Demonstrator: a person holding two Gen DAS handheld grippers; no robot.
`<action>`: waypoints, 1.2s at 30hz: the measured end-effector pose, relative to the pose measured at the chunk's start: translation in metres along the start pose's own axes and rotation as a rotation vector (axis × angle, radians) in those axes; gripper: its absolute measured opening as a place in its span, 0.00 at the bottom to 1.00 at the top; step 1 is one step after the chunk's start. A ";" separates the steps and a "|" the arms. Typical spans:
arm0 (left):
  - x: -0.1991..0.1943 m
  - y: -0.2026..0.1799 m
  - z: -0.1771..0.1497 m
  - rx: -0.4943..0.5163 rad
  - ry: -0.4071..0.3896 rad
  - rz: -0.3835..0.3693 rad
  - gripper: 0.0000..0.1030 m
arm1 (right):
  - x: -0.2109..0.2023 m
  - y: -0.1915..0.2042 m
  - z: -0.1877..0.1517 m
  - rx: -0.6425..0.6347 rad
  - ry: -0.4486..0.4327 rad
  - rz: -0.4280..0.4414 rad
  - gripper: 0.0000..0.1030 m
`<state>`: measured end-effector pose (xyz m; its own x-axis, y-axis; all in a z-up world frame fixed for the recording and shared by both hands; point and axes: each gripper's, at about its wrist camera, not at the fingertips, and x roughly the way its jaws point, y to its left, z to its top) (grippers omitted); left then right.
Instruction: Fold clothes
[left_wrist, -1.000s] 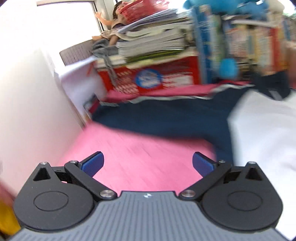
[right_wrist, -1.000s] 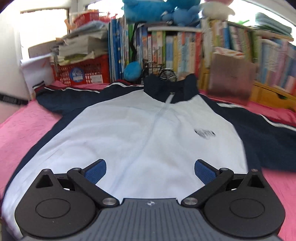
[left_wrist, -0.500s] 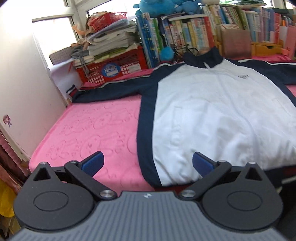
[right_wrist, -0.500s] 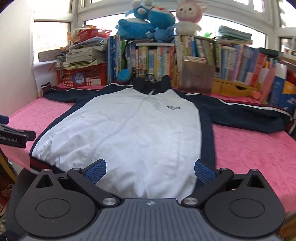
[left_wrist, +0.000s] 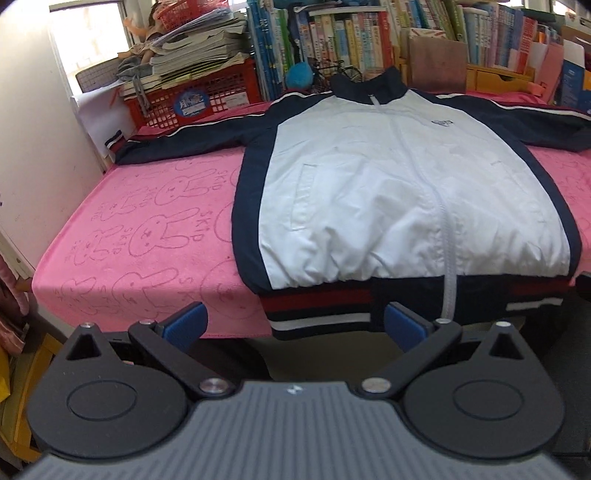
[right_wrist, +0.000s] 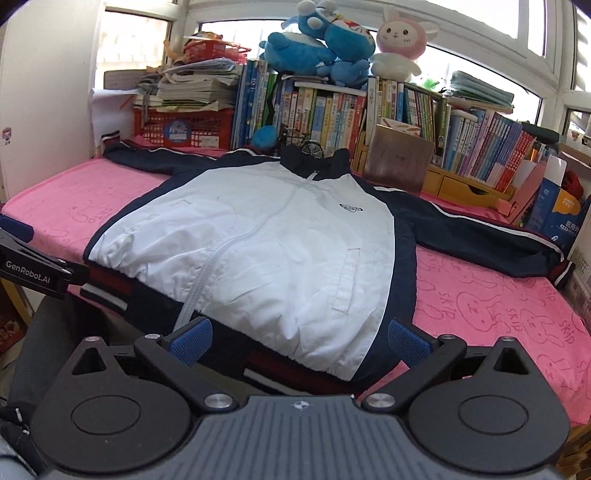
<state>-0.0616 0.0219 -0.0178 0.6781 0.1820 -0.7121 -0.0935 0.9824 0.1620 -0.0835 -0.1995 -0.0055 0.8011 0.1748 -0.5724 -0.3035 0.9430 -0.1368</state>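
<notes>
Jacket lies flat on the pink table, ahead of both jaws, which gape wide and empty. I judge it light, limp, slippery; I'd pinch the ribbed hem or sleeves.

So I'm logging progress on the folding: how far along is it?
Done: the jacket lies spread flat, front up and zipped, on the pink towel, sleeves out to both sides. In hand: nothing; the left claw and right claw are open near the hem, holding no cloth. Left: every fold, sleeves and body alike.
</notes>
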 end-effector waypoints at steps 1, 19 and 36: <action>-0.001 -0.001 0.000 0.003 -0.002 0.002 1.00 | 0.000 0.000 -0.001 -0.001 0.003 0.000 1.00; 0.057 -0.012 0.077 0.030 -0.022 0.049 1.00 | 0.052 -0.057 0.033 0.029 -0.008 -0.075 1.00; 0.189 -0.006 0.170 -0.028 0.075 0.114 1.00 | 0.171 -0.392 0.026 0.625 -0.159 -0.539 0.99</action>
<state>0.1910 0.0427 -0.0375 0.6052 0.2944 -0.7396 -0.1879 0.9557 0.2266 0.1860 -0.5317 -0.0289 0.8318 -0.3511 -0.4298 0.4457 0.8841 0.1404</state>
